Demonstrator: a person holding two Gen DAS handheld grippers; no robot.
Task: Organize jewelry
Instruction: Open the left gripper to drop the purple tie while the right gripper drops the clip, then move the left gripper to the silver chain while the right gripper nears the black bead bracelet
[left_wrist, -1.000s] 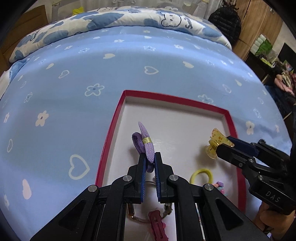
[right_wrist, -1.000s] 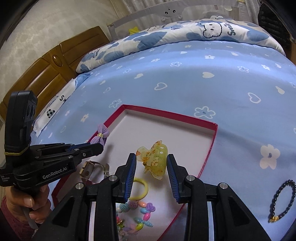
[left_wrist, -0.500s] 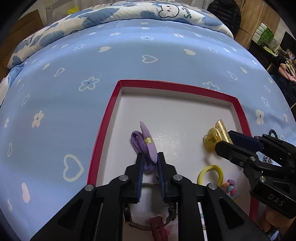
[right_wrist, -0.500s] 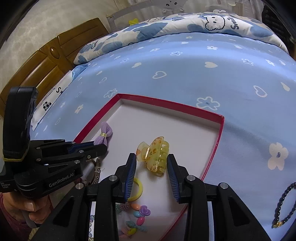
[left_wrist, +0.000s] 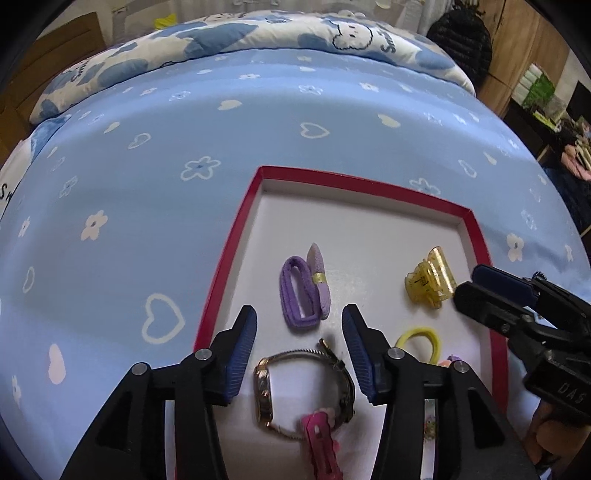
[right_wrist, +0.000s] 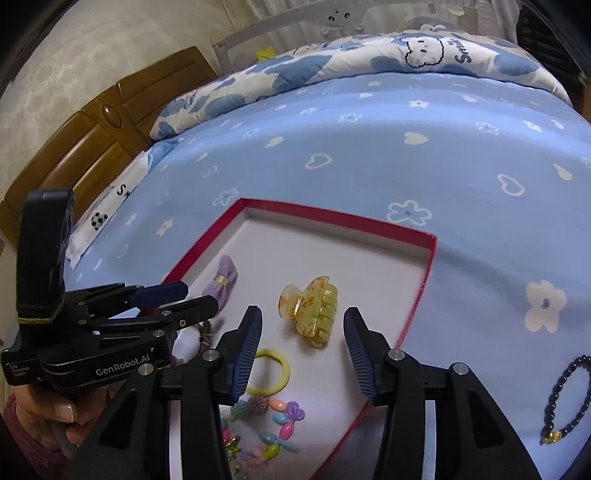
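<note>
Between left gripper (left_wrist: 300, 349) fingers: purple scrunchie (left_wrist: 300, 291).

Bed (right_wrist: 369, 155) carries tray (right_wrist: 424, 288), apparently bracelet (right_wrist: 565, 398).

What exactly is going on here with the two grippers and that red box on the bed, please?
A person is sorting accessories into a red-rimmed box on the bed. The left gripper is open just behind the purple hair tie, which lies on the box floor; the right gripper is open around the yellow claw clip, also resting there. A watch, a yellow hair tie and beads are already inside. A dark bead bracelet lies outside on the sheet.
</note>
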